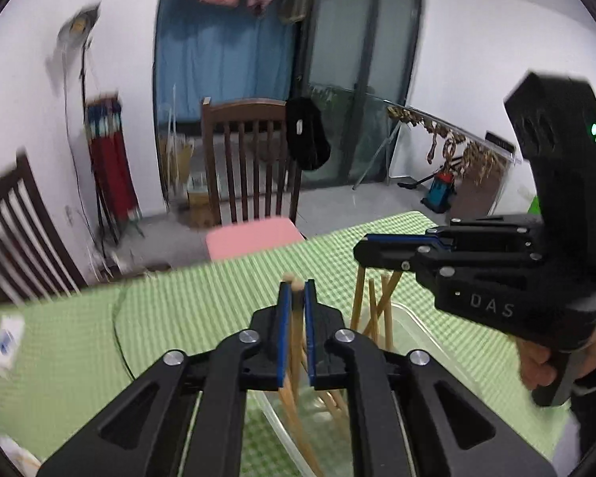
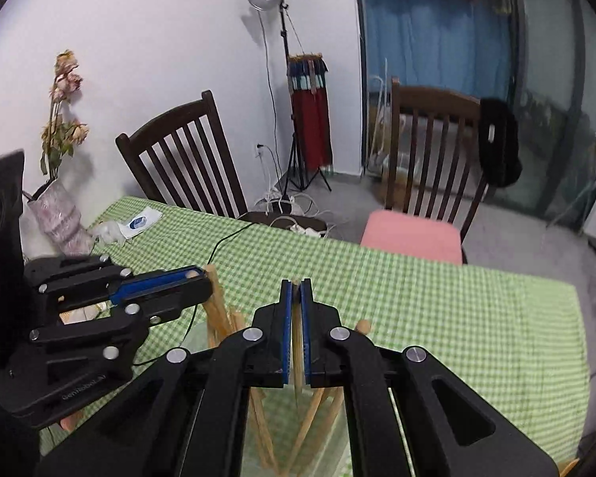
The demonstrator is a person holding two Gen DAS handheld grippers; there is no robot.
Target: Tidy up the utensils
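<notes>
My left gripper (image 1: 297,287) is shut on wooden chopsticks (image 1: 296,338) that hang upright from its blue pads into a clear plastic container (image 1: 429,334) on the green checked table. My right gripper (image 2: 296,284) is shut on a thin wooden chopstick (image 2: 297,353), also upright over the same container (image 2: 202,332). Several more chopsticks (image 1: 377,306) lean inside the container. Each gripper shows in the other's view: the right one (image 1: 359,248) at the right, the left one (image 2: 204,278) at the left.
Green checked tablecloth (image 2: 457,318) covers the table. A vase of dried flowers (image 2: 55,214) and a white packet (image 2: 139,222) sit at the far left. A black cable (image 2: 218,246) crosses the cloth. Two wooden chairs (image 2: 429,151), one with a pink cushion (image 2: 411,236), stand beyond the table's far edge.
</notes>
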